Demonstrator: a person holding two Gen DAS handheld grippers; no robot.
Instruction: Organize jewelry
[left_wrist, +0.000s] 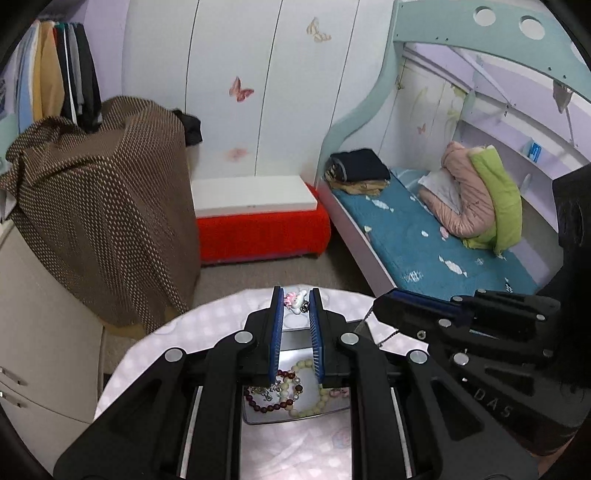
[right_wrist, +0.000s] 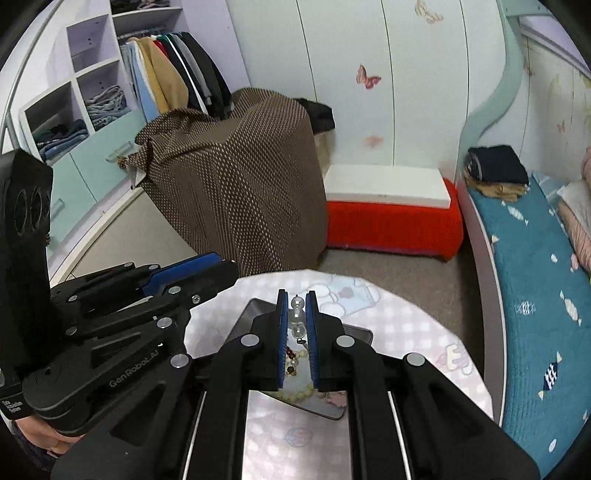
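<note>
A shiny metal tray (left_wrist: 258, 415) lies on a small round table and holds a cream bead bracelet (left_wrist: 308, 406) and a dark red bead bracelet (left_wrist: 271, 406). My left gripper (left_wrist: 296, 302) hovers over the tray, shut on a small pink and white charm (left_wrist: 294, 302). My right gripper (right_wrist: 296, 310) is shut on a pearl necklace (right_wrist: 297, 314) whose chain hangs toward the tray (right_wrist: 255, 308). In the left wrist view the right gripper (left_wrist: 384, 301) enters from the right with a thin chain (left_wrist: 388, 338) dangling below it.
The table (right_wrist: 406, 332) has a pink checked cloth with cartoon prints. Behind it stand a brown dotted cloth-covered box (left_wrist: 107, 206), a red bench (left_wrist: 258, 229) and a bed with a teal cover (left_wrist: 443, 243). A wardrobe with hanging clothes (right_wrist: 173, 70) is at the left.
</note>
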